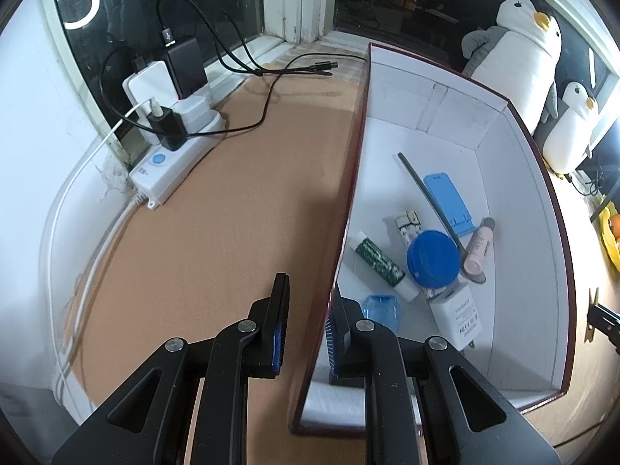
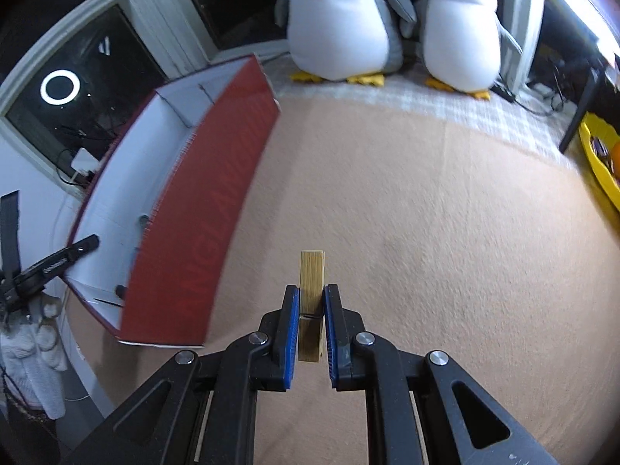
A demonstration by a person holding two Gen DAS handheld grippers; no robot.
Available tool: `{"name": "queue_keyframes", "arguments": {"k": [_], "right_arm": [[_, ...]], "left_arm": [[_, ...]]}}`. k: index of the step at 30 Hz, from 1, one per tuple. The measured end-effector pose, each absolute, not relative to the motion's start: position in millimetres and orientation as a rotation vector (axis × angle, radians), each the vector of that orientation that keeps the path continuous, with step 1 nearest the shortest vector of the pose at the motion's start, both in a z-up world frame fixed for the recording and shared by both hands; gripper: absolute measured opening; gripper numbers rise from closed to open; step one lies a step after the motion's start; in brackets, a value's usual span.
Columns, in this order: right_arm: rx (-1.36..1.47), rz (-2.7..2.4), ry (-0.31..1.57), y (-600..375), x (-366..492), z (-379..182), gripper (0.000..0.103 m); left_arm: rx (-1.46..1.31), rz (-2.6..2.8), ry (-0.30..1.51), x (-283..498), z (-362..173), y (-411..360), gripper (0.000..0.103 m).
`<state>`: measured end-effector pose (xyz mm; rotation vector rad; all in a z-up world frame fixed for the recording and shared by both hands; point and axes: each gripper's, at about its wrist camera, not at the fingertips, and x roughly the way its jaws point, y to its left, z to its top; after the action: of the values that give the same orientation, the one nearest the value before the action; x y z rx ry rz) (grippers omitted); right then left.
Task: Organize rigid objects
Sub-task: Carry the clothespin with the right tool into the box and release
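Note:
A yellowish wooden peg (image 2: 312, 271) is pinched upright between the pads of my right gripper (image 2: 310, 288), which is shut on it above the tan tabletop. To its left stands the box (image 2: 217, 201), red outside and white inside. My left gripper (image 1: 308, 286) straddles the box's near left wall (image 1: 348, 193) and is shut on it, one finger outside and one inside. The box holds a blue-lidded jar (image 1: 432, 257), a green tube (image 1: 378, 261), a blue stand (image 1: 447, 201), a long spoon (image 1: 426, 197), a pink tube (image 1: 480, 248), a white charger (image 1: 459, 317) and a clear blue piece (image 1: 381, 308).
A white power strip (image 1: 170, 166) with plugs and black cables lies by the window at the left. Two plush penguins (image 2: 341, 19) (image 2: 461, 27) stand behind the box on the table's far side. A yellow bowl (image 2: 600, 170) sits at the right edge.

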<state>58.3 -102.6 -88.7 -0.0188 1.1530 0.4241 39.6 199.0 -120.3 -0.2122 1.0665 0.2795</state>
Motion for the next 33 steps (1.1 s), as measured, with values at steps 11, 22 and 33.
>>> {"name": "queue_keyframes", "arguments": {"k": [11, 22, 33], "right_arm": [[-0.053, 0.551, 1.097, -50, 65, -60, 0.011], [-0.150, 0.644, 1.084, 7, 69, -51, 0.011], [-0.245, 0.671, 1.099, 48, 77, -67, 0.011]], "left_arm": [[-0.219, 0.260, 1.059, 54, -120, 203, 0.015], [-0.227, 0.251, 1.052, 58, -122, 205, 0.015], [-0.223, 0.247, 1.043, 61, -123, 201, 0.008]]}}
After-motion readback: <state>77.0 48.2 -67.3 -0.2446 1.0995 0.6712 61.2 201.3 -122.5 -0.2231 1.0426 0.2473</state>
